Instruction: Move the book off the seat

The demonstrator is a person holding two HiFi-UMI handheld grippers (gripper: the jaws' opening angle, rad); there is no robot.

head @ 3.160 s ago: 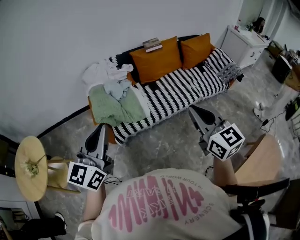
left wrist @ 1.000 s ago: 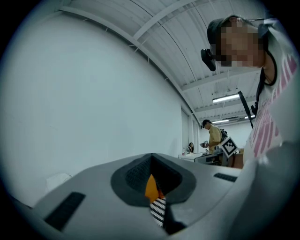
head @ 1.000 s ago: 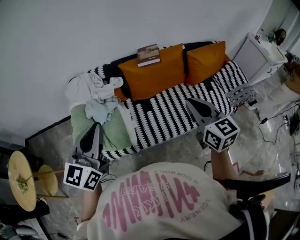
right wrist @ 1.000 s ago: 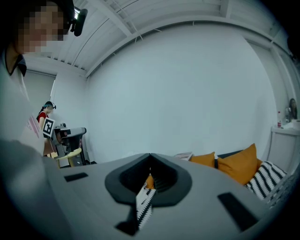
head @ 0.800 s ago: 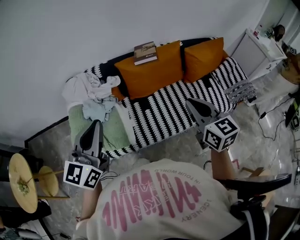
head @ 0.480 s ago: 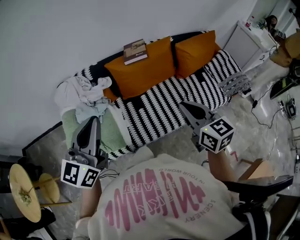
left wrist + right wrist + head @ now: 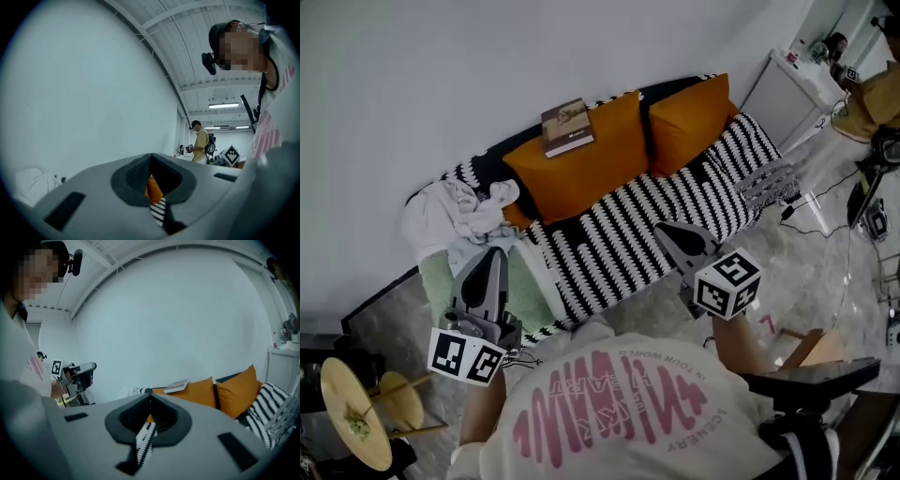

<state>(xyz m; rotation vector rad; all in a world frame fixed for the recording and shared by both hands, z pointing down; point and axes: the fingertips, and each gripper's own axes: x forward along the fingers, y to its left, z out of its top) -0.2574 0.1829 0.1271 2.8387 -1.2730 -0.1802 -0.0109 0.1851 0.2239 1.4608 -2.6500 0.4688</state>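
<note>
The book [image 7: 565, 127] lies flat on top of the left orange cushion [image 7: 581, 164] of a sofa with a black-and-white striped cover [image 7: 628, 234]. In the right gripper view the book [image 7: 176, 386] shows far ahead, above the jaws. My left gripper [image 7: 492, 255] is shut and empty, its tip over the green blanket [image 7: 530, 291] at the sofa's left end. My right gripper [image 7: 664, 230] is shut and empty too, over the striped seat's front edge. Both are well short of the book. In the gripper views the left gripper [image 7: 151, 157] and the right gripper [image 7: 150, 392] have their jaws closed together.
A heap of white and pale clothes [image 7: 464, 211] fills the sofa's left end. A second orange cushion [image 7: 689, 112] leans at the right. A white cabinet [image 7: 787, 89] stands beyond the sofa's right end, a round wooden side table [image 7: 356, 412] at the lower left. Another person [image 7: 201, 145] stands far off.
The person has stepped closer to the sofa. Both grippers, earlier over the floor, now reach over its front edge. The jaws stayed shut and the book has not moved.
</note>
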